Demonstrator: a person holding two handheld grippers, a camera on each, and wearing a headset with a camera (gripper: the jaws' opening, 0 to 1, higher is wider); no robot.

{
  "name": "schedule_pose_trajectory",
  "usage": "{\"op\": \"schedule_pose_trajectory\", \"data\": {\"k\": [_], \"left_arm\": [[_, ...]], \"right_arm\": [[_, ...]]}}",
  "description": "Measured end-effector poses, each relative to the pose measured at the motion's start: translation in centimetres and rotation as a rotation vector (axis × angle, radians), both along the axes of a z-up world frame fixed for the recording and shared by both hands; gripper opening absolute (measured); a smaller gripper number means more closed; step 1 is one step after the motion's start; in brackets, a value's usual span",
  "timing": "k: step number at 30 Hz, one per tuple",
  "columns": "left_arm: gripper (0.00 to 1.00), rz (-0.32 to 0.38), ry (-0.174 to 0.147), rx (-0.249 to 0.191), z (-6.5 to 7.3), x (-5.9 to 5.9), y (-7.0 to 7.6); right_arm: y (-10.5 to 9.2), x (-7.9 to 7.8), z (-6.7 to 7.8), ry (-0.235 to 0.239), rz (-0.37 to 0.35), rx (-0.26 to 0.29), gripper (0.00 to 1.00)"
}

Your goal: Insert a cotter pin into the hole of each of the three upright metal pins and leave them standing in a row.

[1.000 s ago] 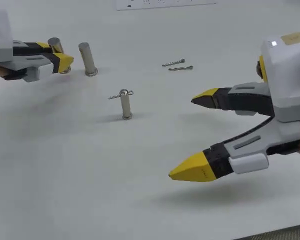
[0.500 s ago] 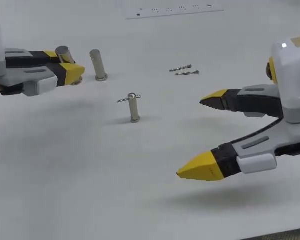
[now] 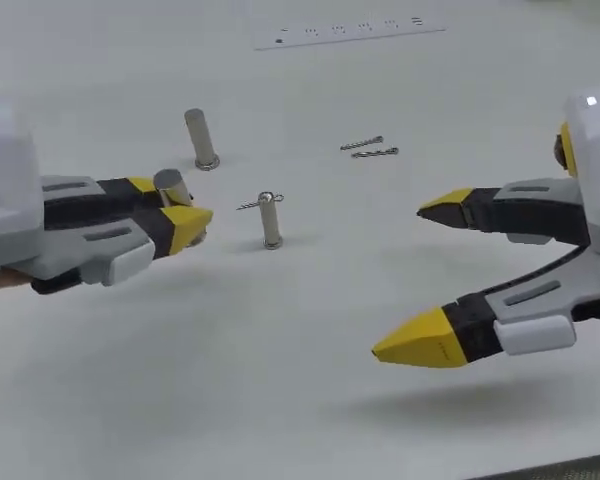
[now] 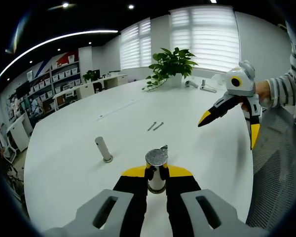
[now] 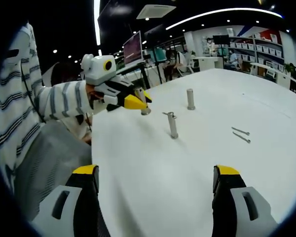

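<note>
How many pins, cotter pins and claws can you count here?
Pins: 3 (held pin, back pin, middle pin)
Cotter pins: 3 (two loose, one through the middle pin)
Claws: 2 (left claw, right claw)
Total: 8

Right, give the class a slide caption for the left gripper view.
Left gripper shut on a metal pin; bare pin stands beyond; right gripper open opposite.
</note>
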State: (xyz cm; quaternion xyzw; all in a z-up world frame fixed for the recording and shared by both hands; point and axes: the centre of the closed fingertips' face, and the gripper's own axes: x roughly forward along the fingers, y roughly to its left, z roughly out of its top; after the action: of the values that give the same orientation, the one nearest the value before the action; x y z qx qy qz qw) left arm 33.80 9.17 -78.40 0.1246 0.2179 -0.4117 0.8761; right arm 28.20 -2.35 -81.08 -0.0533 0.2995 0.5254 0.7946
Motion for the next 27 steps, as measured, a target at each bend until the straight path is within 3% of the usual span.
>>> {"op": "schedule_pose_trajectory", "data": {"k": [9,14,21,27], "left_arm": [[0.11,-0.078,-0.013,-0.02,0.4,-1.6,-2.9],[0.11,-0.132,-0.006,0.002,-0.5,-2.4,-3.7],[0.11,-0.189,0.025,-0.015,-2.0,-3.1,-5.1],[0.11,-0.247,0.035,0.023,-3.6,-3.3,-5.9]], "right_arm": [[-0.4,-0.3,-0.1,0.006,-0.011,-0.005,0.97],[-0.4,-0.4,-0.1,0.007,-0.014,-0.005,0.97],[-0.5,-0.5,-0.3,0.011,-0.015,-0.011,0.97],[-0.5,-0.5,-0.7,0.023,-0.016,-0.021,0.97]]}}
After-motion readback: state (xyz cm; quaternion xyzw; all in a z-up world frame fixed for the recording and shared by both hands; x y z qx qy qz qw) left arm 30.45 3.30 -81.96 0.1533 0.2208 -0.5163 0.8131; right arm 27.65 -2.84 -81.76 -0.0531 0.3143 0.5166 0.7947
